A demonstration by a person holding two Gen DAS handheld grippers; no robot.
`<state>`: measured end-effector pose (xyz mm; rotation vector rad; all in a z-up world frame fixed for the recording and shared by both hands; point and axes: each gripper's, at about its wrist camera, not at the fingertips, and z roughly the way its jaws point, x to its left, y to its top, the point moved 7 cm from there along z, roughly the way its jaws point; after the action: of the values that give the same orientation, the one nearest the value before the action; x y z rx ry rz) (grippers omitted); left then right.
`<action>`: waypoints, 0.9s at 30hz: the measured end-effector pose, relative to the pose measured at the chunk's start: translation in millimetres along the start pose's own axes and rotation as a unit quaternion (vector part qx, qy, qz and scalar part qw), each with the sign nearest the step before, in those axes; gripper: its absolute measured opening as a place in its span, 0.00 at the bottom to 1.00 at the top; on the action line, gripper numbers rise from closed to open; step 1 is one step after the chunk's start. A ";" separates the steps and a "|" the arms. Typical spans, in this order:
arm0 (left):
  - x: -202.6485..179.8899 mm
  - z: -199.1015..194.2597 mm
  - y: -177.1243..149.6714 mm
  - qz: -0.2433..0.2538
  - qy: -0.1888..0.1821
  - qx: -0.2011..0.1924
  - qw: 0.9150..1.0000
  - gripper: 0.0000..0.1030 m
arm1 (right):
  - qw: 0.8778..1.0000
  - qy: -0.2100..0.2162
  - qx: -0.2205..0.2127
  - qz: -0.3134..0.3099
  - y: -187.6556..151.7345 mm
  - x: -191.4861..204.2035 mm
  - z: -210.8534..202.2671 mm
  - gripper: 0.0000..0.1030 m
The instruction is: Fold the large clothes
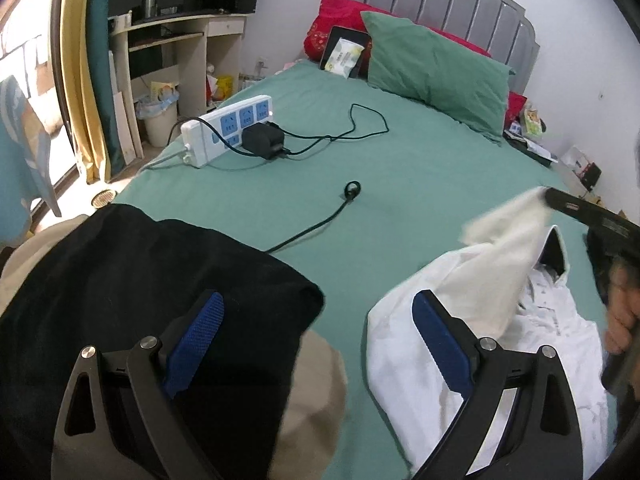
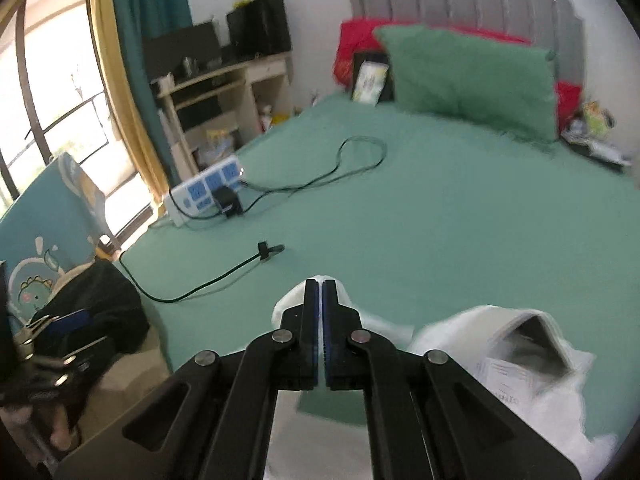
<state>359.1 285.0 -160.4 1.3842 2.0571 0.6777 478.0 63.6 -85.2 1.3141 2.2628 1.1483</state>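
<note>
The left wrist view shows the left gripper (image 1: 316, 332) with its two blue pads (image 1: 200, 336) set wide apart and nothing between them. Under it, on the left, lies a black cloth (image 1: 140, 272) over a beige one (image 1: 316, 396); on the right lies the white garment (image 1: 460, 344), crumpled on the green sheet (image 1: 420, 184) near the foot of the bed. This view also shows the right gripper (image 1: 546, 196) from the side: its tip pinches a fold of the white garment and holds it up above the rest of the heap. The person's hand (image 1: 620, 312) behind it is blurred and cut by the picture edge.

The right wrist view shows the right gripper (image 2: 321, 284) from behind, the fingers pressed together on a bit of the white garment (image 2: 520, 352), whose edge appears at both sides of the tip. Here the open collar with a paper label inside is visible. The left gripper (image 2: 64, 324) shows only at the left edge, small and partly hidden, above the black cloth (image 2: 108, 300).

Both views show a white power strip (image 1: 224, 128) with a black adapter and a black cable (image 1: 320, 224) on the sheet, well apart from the clothes, and a green pillow (image 1: 432, 68) at the headboard. The right view is blurred, so far things are hard to make out
</note>
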 end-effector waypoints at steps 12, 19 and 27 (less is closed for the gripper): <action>-82.7 0.7 -37.8 0.062 -0.065 0.042 0.995 0.95 | 0.987 -0.156 -0.029 0.003 -81.2 -50.3 -143.7 0.02; -119.8 26.5 -94.4 0.122 -0.059 0.109 0.985 0.95 | 0.982 -0.141 0.105 0.066 -174.8 -98.8 -110.5 0.03; -124.8 38.0 -111.3 0.126 -0.059 0.130 0.982 0.95 | 0.972 -0.111 0.169 0.120 -248.9 -129.9 -131.2 0.35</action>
<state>351.4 134.2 -241.8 1.8115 1.9467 0.4239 322.6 -175.6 -206.3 1.7866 2.2424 0.6520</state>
